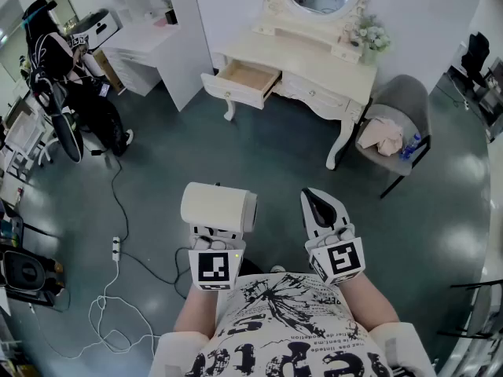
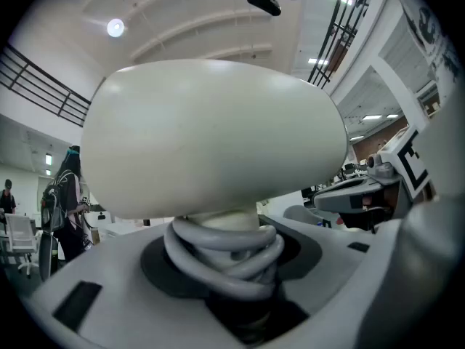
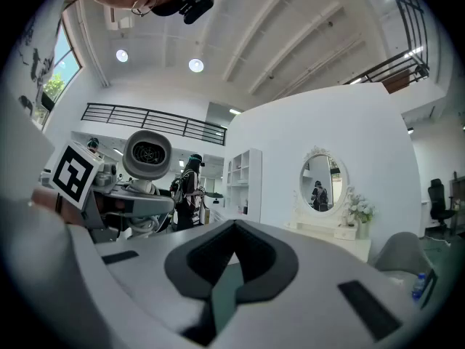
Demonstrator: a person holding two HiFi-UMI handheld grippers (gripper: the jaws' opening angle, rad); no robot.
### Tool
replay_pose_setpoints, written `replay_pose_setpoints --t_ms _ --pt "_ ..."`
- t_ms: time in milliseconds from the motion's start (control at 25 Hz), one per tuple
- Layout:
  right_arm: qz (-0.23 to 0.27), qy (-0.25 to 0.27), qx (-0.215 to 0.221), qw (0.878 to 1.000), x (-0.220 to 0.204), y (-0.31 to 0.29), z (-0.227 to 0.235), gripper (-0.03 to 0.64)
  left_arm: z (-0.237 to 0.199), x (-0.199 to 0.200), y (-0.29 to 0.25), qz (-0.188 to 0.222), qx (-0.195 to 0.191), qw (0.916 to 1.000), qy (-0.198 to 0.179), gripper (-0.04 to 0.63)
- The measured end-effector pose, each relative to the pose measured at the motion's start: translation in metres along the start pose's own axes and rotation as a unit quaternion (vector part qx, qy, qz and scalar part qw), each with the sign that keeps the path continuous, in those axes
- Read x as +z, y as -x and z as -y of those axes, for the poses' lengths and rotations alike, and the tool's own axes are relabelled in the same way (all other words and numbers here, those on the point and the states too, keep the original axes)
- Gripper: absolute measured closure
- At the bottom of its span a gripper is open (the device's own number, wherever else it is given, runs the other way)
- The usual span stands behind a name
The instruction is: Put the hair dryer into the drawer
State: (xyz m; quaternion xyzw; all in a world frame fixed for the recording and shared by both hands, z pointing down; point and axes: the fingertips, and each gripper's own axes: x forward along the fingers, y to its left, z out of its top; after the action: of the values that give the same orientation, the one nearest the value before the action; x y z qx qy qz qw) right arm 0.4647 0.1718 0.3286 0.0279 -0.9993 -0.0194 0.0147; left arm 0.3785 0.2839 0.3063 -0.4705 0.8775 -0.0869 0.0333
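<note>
A cream hair dryer [image 1: 219, 207] stands upright in my left gripper [image 1: 214, 231], low in the head view. In the left gripper view its barrel [image 2: 218, 137] fills the frame. The jaws are shut on its handle, which is wrapped in a grey cord [image 2: 225, 257]. My right gripper [image 1: 320, 207] is beside it on the right, shut with nothing between its jaws [image 3: 231, 267]. From the right gripper view I see the dryer's rear grille [image 3: 147, 153]. The open drawer [image 1: 232, 91] of the white dressing table [image 1: 314, 69] lies far ahead across the floor.
A grey chair [image 1: 401, 124] with a cloth and a bottle stands right of the dressing table. A person in black [image 1: 59, 77] stands by white shelving at the far left. A white cable and power strip [image 1: 115, 247] lie on the dark floor to my left.
</note>
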Motion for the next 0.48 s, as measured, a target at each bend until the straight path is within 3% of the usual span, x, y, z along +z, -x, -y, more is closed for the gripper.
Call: replay_pose_setpoints --t_ms 240,480 --pt "-0.003 -0.002 -0.001 1.0 -0.002 0.002 0.002 0.601 -0.001 -0.005 0.003 -0.019 0.005 0.9997 -0.011 0.364" --pt "-0.013 -0.029 -0.006 0.999 -0.011 -0.004 0.006 0.601 -0.004 -0.008 -0.001 -0.027 0.011 0.9995 0.011 0.364"
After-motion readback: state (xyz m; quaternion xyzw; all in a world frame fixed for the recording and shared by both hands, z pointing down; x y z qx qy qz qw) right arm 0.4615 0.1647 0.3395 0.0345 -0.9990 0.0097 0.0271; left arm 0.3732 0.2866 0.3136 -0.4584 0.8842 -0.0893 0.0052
